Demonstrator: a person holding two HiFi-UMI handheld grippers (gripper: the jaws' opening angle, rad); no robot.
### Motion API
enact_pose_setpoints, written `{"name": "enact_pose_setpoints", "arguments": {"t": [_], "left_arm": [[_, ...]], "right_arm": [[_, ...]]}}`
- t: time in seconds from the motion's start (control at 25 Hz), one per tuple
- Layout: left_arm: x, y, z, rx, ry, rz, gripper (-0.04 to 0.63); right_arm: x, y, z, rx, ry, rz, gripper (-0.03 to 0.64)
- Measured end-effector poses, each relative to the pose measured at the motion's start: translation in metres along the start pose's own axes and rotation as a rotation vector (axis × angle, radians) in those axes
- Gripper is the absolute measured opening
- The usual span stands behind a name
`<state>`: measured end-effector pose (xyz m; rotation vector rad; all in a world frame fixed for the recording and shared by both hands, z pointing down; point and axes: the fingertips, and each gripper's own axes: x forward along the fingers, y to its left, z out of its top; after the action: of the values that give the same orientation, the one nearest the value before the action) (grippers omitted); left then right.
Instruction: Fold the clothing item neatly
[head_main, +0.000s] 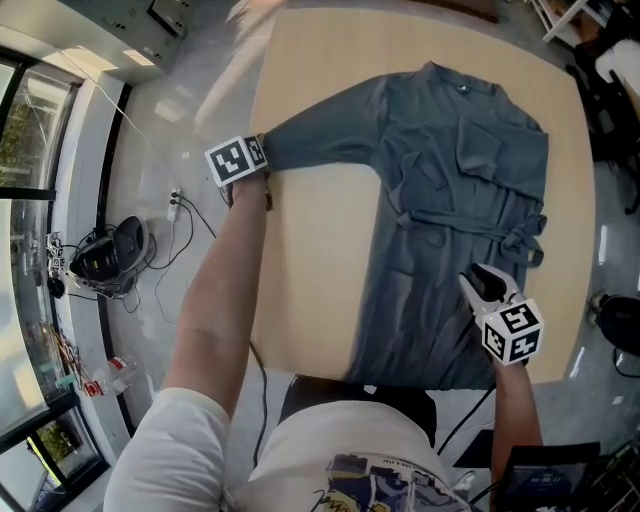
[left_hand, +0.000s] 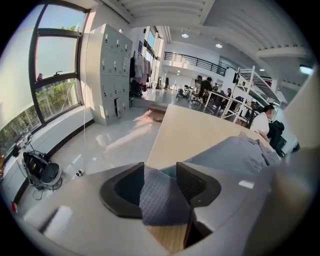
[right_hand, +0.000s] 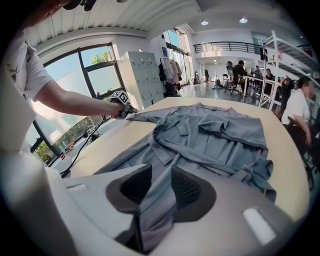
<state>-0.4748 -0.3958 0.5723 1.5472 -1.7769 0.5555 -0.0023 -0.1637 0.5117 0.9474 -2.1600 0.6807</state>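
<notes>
From the head view, the robe (head_main: 450, 180) lies flat on the table (head_main: 310, 250), with its sleeve (head_main: 320, 130) reaching toward 10 o'clock. In the left gripper view, our left gripper (left_hand: 160, 175) seems to have its jaws spread and the cuff (left_hand: 160, 200) loose between them, so the cuff could slide off the edge. In the right gripper view, our right gripper (right_hand: 161, 182) has its jaws pinching the hem (right_hand: 155, 220), and a tug there could skew the robe.

A glossy pale-grey floor (head_main: 150, 120) surrounds the light wooden table (head_main: 310, 270). Tall dark-framed windows (head_main: 15, 130) stand at nine o'clock, with grey metal lockers (left_hand: 107, 70) nearby.

Grey-blue belted robe (head_main: 450, 200) spread flat, one sleeve (head_main: 320, 135) outstretched
</notes>
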Motion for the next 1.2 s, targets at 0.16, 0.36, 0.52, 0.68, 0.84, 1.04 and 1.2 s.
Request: {"name": "enact_pose_setpoints", "arguments": {"t": [0.16, 0.36, 0.52, 0.68, 0.84, 1.04, 1.2], "left_arm": [[0.01, 0.006, -0.008, -0.052, 0.036, 0.044, 0.23], [0.01, 0.012, -0.012, -0.08, 0.024, 0.08, 0.21], [0.006, 0.017, -0.013, -0.114, 0.016, 0.071, 0.067], [0.002, 0.016, -0.01, -0.128, -0.008, 0.064, 0.049], [-0.011, 0.011, 0.003, -0.126, -0.082, 0.055, 0.041], [-0.03, -0.004, 0.022, -0.116, -0.188, 0.006, 0.038], [-0.045, -0.018, 0.036, -0.076, -0.243, -0.007, 0.037]], "right_arm": [[0.002, -0.003, -0.001, 0.005, 0.001, 0.004, 0.112], [0.002, -0.002, -0.001, 0.012, 0.001, 0.012, 0.112], [0.003, 0.0, -0.002, 0.011, 0.004, 0.021, 0.112], [0.002, -0.001, -0.005, 0.012, 0.005, 0.024, 0.112], [0.001, -0.002, -0.004, 0.01, -0.002, 0.027, 0.112], [-0.004, -0.003, -0.007, 0.012, -0.012, 0.038, 0.112], [-0.01, -0.01, -0.012, 0.013, -0.016, 0.04, 0.112]]}}
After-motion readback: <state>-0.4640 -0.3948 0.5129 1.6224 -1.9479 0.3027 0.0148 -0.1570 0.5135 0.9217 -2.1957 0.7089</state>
